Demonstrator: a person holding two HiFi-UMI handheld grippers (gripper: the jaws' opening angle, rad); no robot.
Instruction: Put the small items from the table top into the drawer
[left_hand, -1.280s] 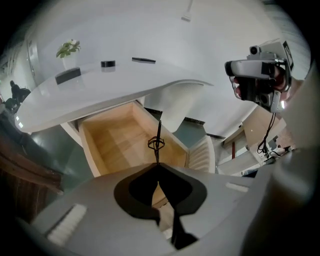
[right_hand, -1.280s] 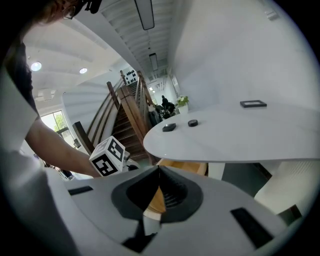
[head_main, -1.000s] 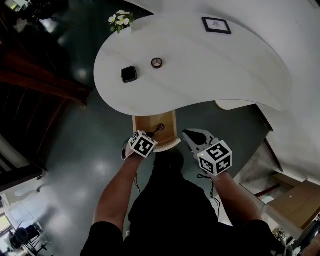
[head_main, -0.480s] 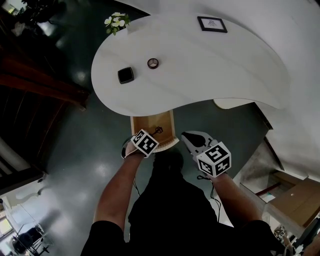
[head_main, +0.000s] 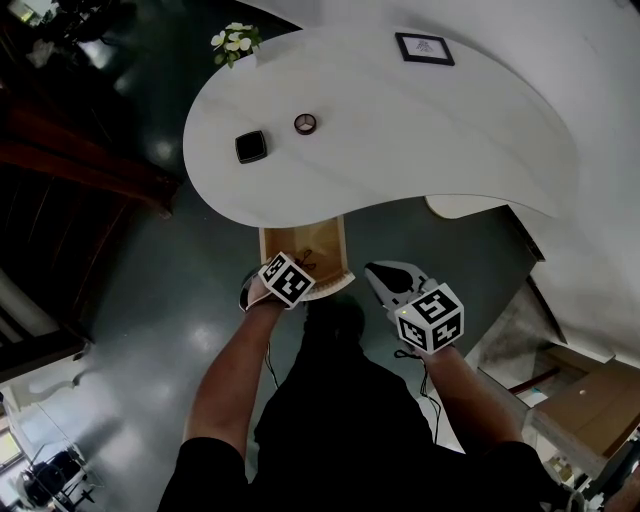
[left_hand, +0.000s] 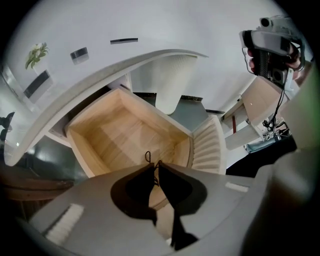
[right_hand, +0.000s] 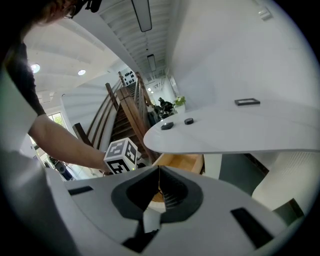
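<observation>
The wooden drawer (head_main: 322, 240) stands pulled out under the white table (head_main: 420, 130). My left gripper (head_main: 303, 260) hangs over the drawer's inside (left_hand: 120, 135), and the left gripper (left_hand: 155, 165) is shut on a thin black loop (left_hand: 148, 156) that sticks up from its tips. On the table top lie a black square item (head_main: 252, 146) and a small dark ring (head_main: 306, 124). My right gripper (head_main: 378, 270) is held right of the drawer, shut and empty. The right gripper view also shows the right gripper (right_hand: 159, 182), the square item (right_hand: 167, 126) and the ring (right_hand: 188, 121).
A framed picture (head_main: 424, 48) lies at the table's far side and a pot of white flowers (head_main: 238, 40) at its far left edge. The drawer's ribbed white front (left_hand: 207, 145) faces me. A dark wooden stair rail (head_main: 70, 160) runs at the left. The floor is dark and glossy.
My left gripper has drifted a little left and farther over the drawer, taking the black loop with it. The right gripper has stayed where it was.
</observation>
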